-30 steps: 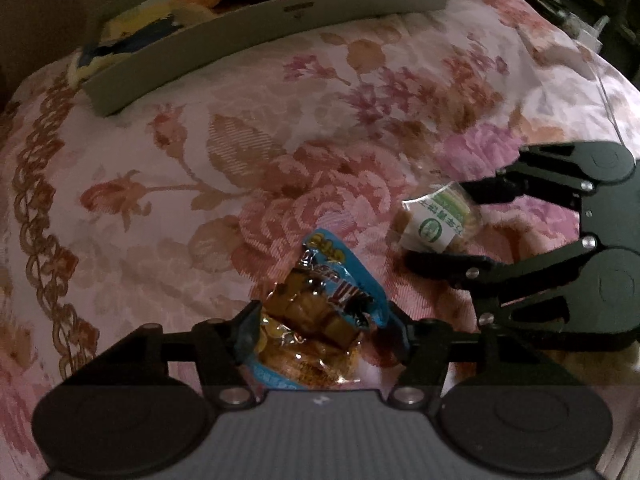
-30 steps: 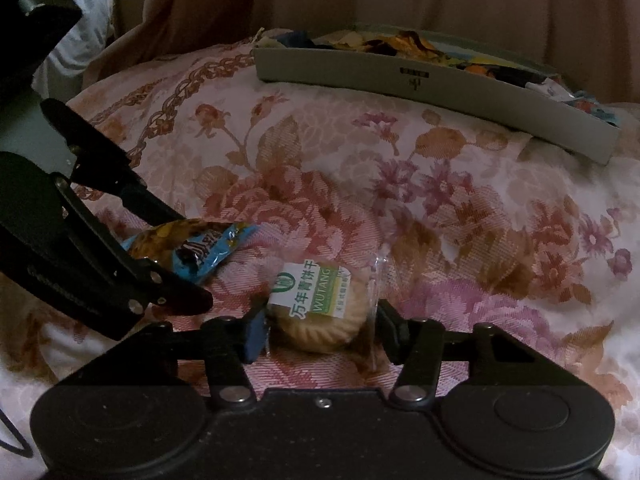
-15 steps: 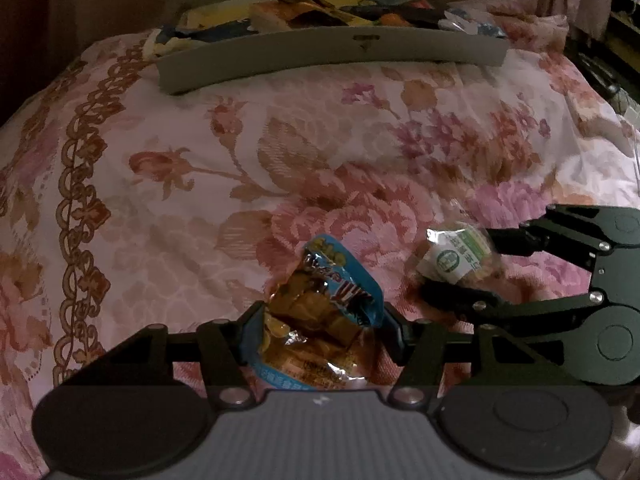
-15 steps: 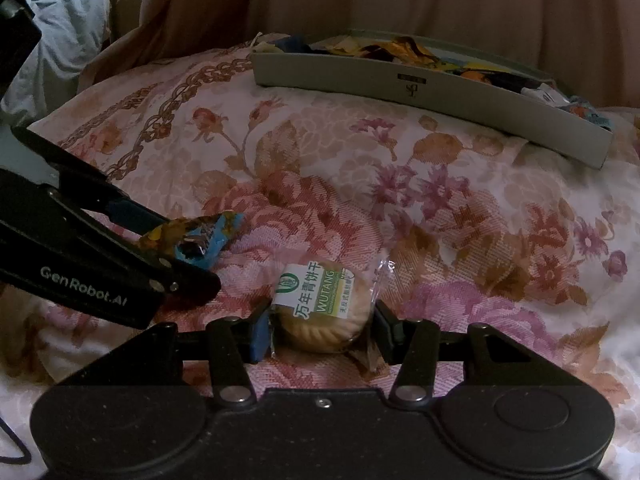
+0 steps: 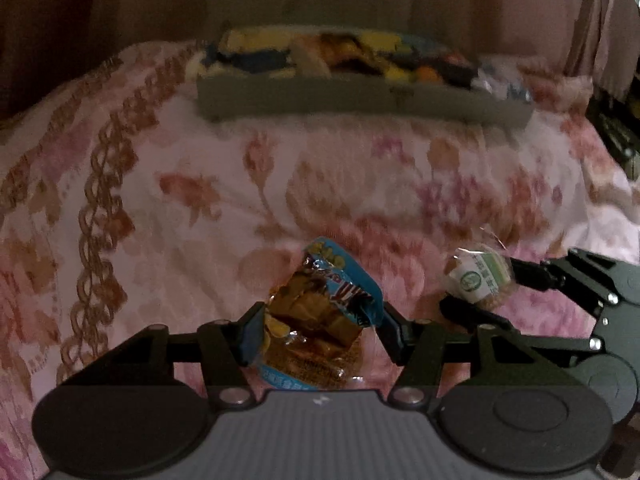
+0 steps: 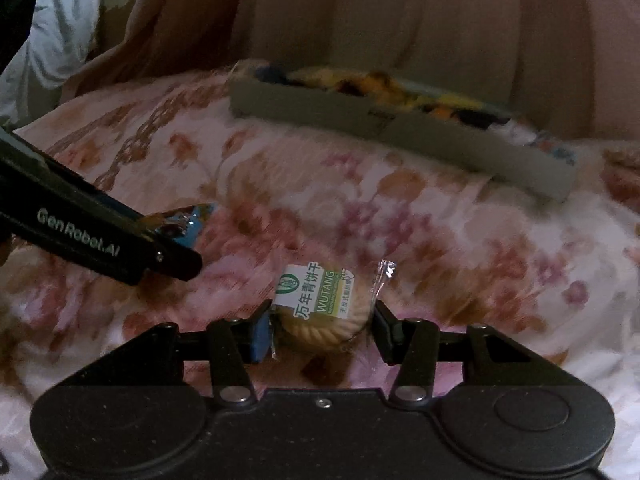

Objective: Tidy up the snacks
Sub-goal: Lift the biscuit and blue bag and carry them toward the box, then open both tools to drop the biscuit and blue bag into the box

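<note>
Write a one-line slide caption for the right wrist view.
Right gripper holds a wrapped round biscuit above the floral bedspread, grey snack tray ahead, left gripper alongside.

"WUTANG" and 万年青饼干 on biscuit packet (image 6: 320,304) label, "GenRobot.AI" on left gripper (image 6: 80,232) side

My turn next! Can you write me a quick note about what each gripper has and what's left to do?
Left gripper: jaws shut on the blue snack packet.
Right gripper: jaws shut on the wrapped round biscuit.
Both are held over the floral bedspread.
The grey tray at the far side already holds other snacks.
Left to do: carry both to the tray and let go.
</note>
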